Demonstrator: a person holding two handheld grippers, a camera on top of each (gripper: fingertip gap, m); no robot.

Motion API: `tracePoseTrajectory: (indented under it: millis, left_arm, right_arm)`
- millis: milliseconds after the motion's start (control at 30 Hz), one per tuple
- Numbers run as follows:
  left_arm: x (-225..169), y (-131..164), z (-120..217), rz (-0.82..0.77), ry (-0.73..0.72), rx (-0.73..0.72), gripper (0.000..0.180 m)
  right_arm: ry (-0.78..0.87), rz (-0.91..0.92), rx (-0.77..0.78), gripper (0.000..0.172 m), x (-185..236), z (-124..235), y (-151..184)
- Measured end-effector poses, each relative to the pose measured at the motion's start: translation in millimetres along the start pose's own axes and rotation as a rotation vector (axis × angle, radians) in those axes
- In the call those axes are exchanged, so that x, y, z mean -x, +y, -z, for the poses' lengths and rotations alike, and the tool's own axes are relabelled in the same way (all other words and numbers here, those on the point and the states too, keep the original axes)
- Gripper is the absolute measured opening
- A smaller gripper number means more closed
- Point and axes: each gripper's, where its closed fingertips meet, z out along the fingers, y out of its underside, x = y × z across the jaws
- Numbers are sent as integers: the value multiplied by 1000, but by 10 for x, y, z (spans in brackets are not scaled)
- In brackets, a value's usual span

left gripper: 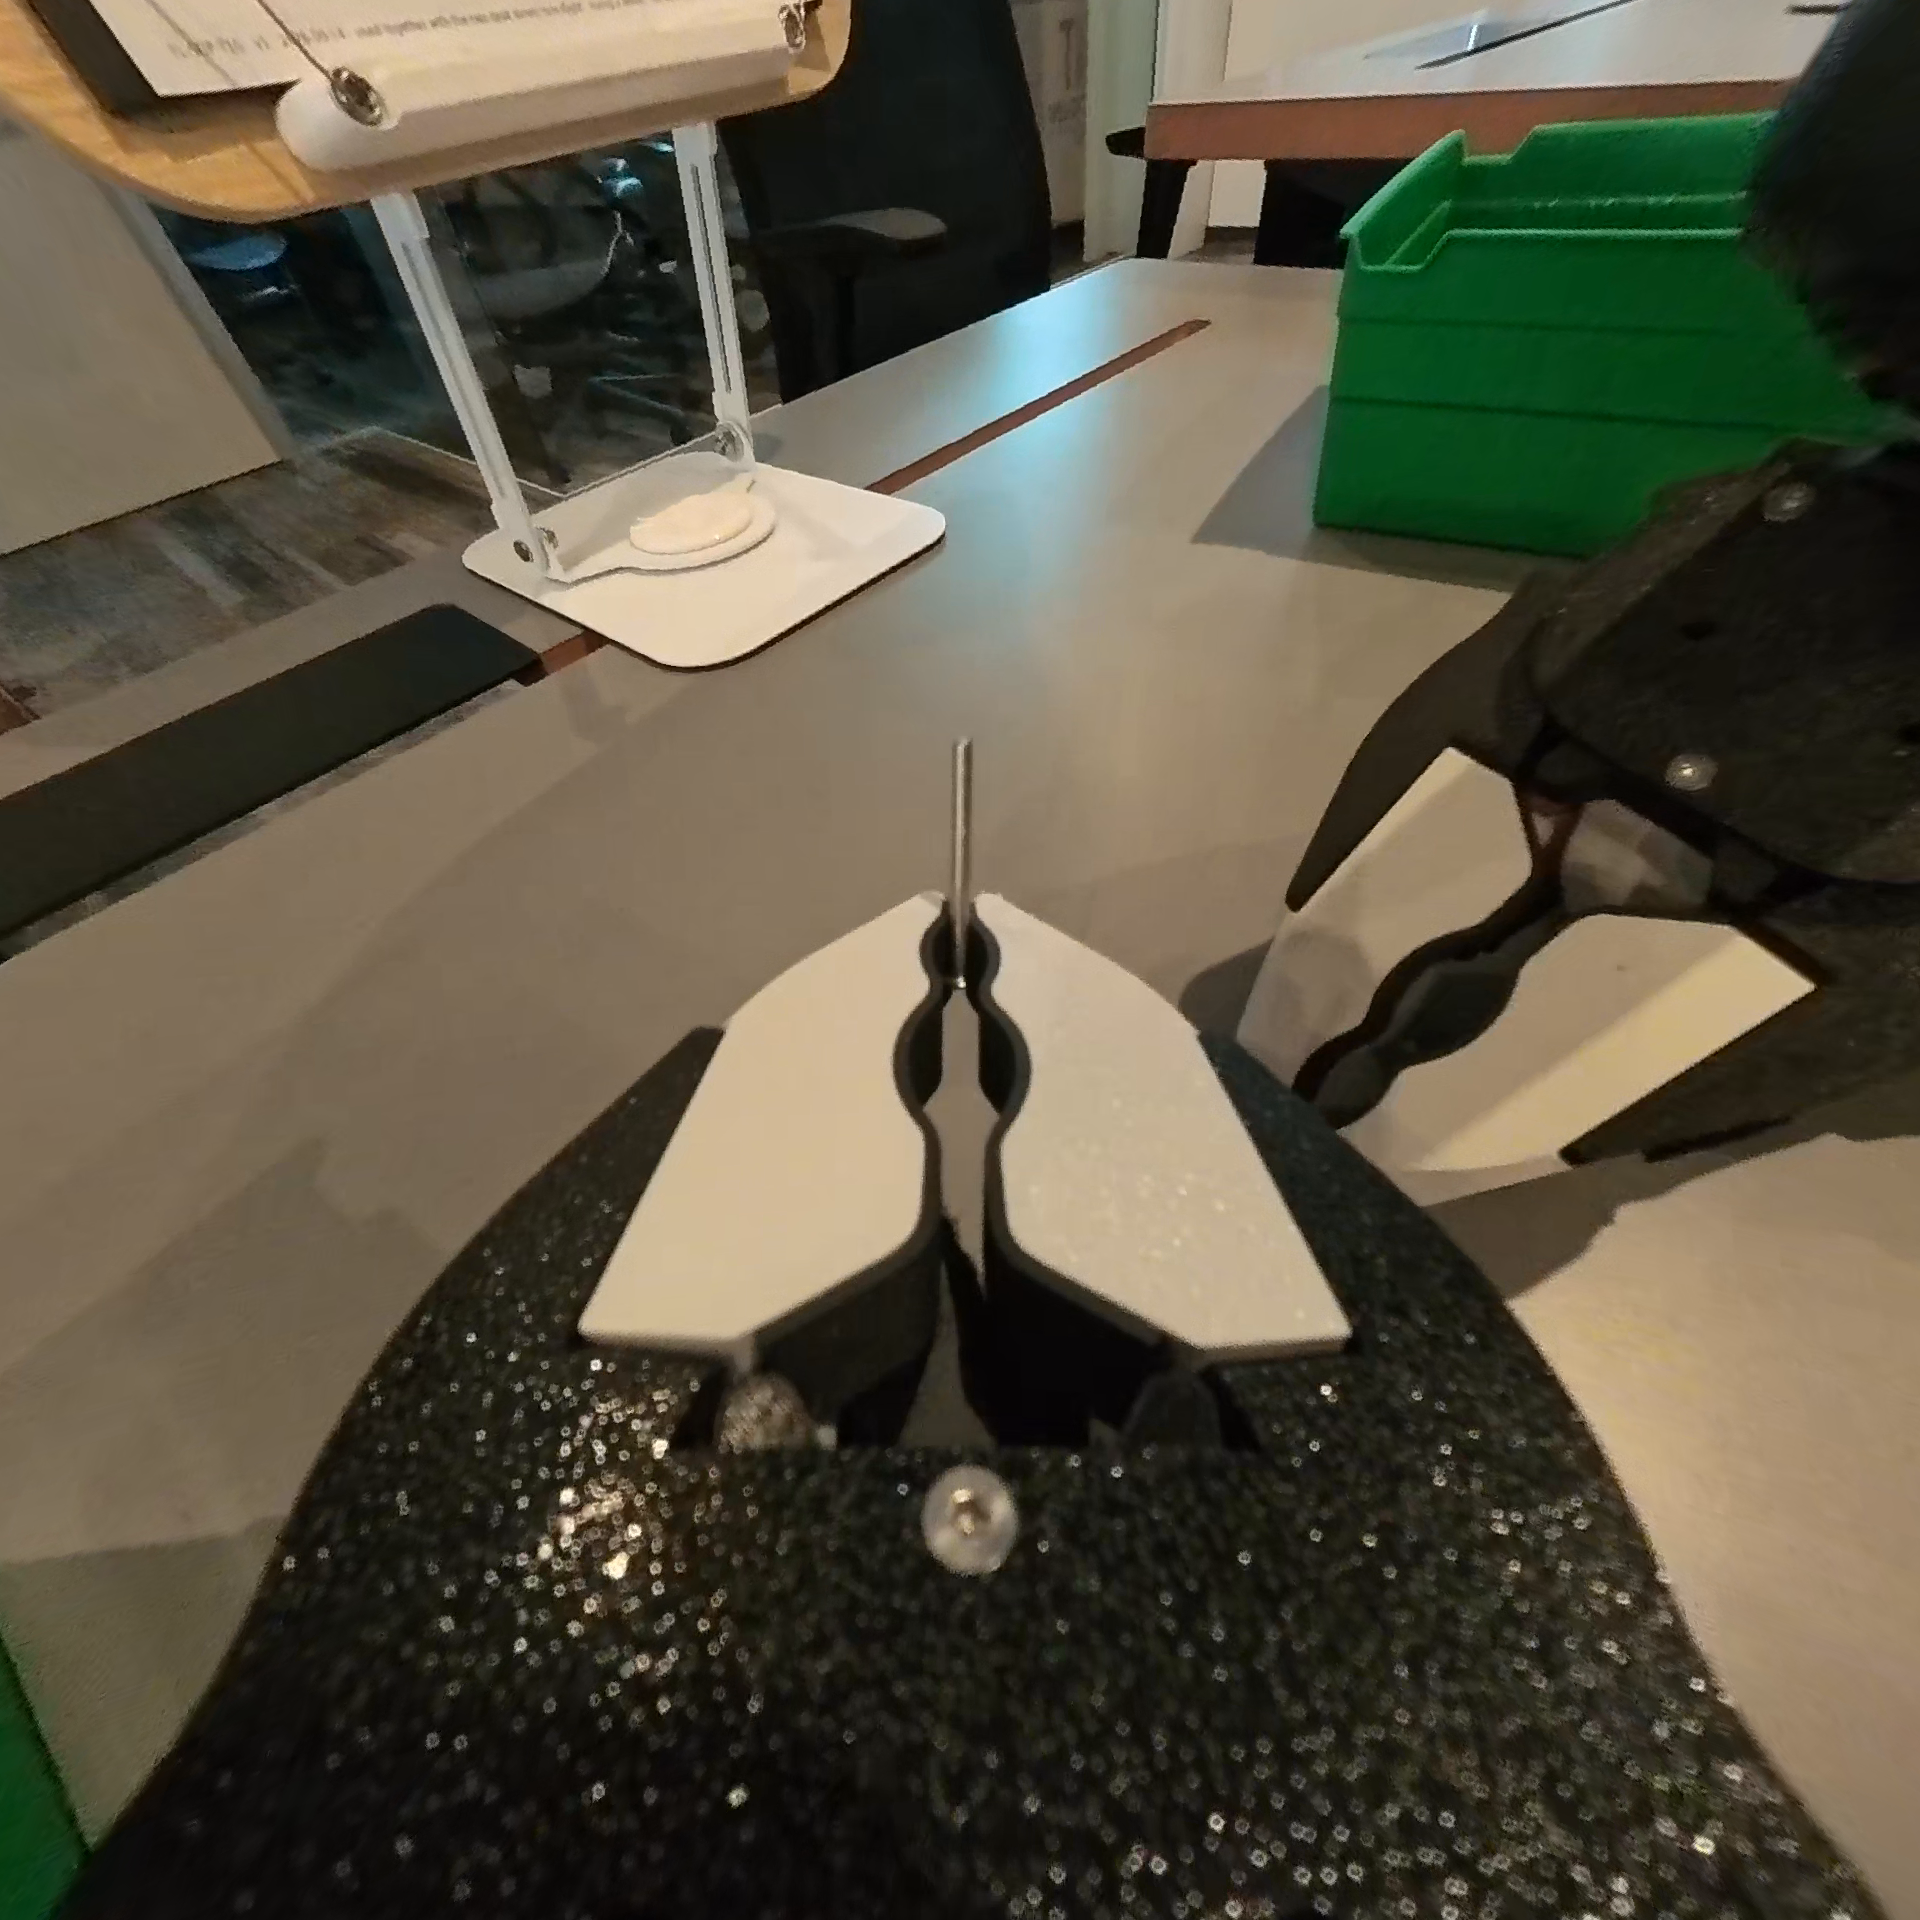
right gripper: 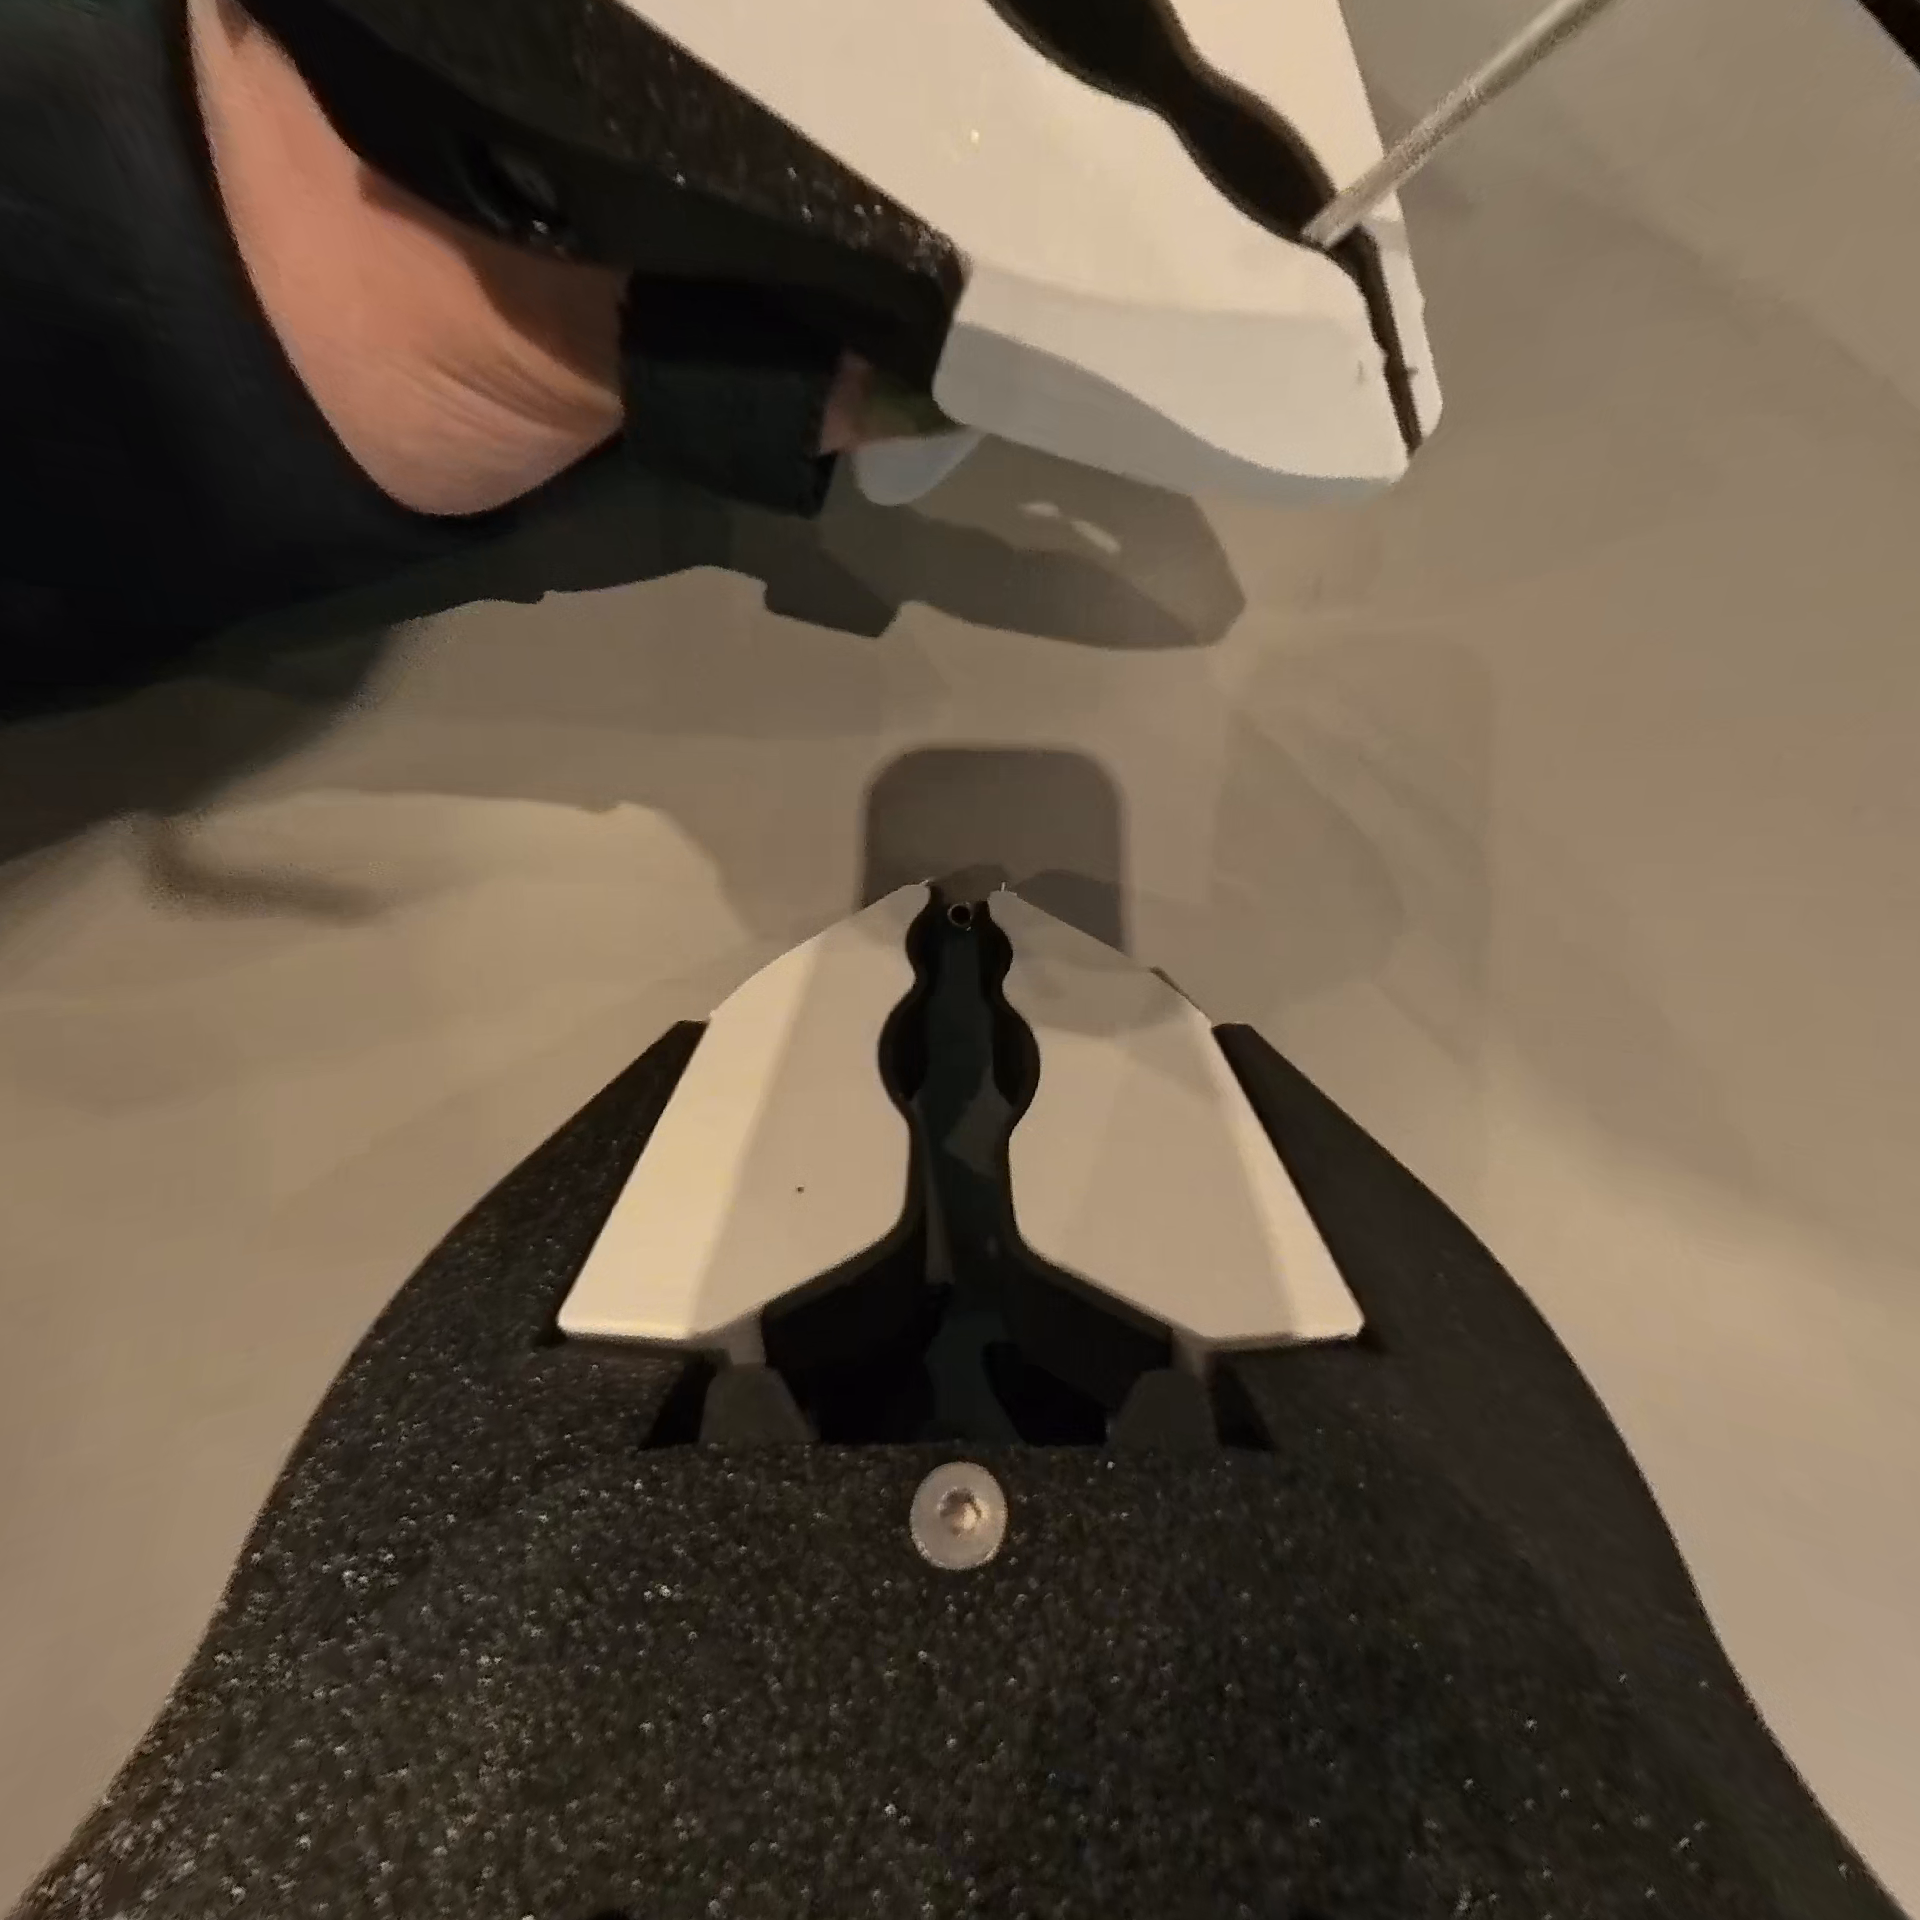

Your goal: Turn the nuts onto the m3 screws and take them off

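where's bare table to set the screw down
Free: the grey table left of the left gripper, up to the white stand base. Also ahead of the screw. Crowded: right side, by the right gripper and green bins.

Between the left claw's tips, the lower end of the thin metal screw sank into the dark notch, so its head was hidden. In the right wrist view, the screw's far end ran off the top edge. A tiny metal ring, probably the nut, sat at the right claw's tips; its shape was too small to tell. Right of the left claw, the green bin was partly covered by a blurred dark shape.
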Motion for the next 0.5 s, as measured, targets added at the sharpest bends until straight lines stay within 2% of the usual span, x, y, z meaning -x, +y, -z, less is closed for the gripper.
tracePoseTrajectory:
  millis: [300,500]
  left_arm:
    - [-26,51,-54,-45,-27,49,0]
    - [-51,98,-93,-64,-23,81,1]
  right_arm:
    - [50,48,-26,5,-3,41,-23]
    - [104,9,-78,5,-151,195,1]
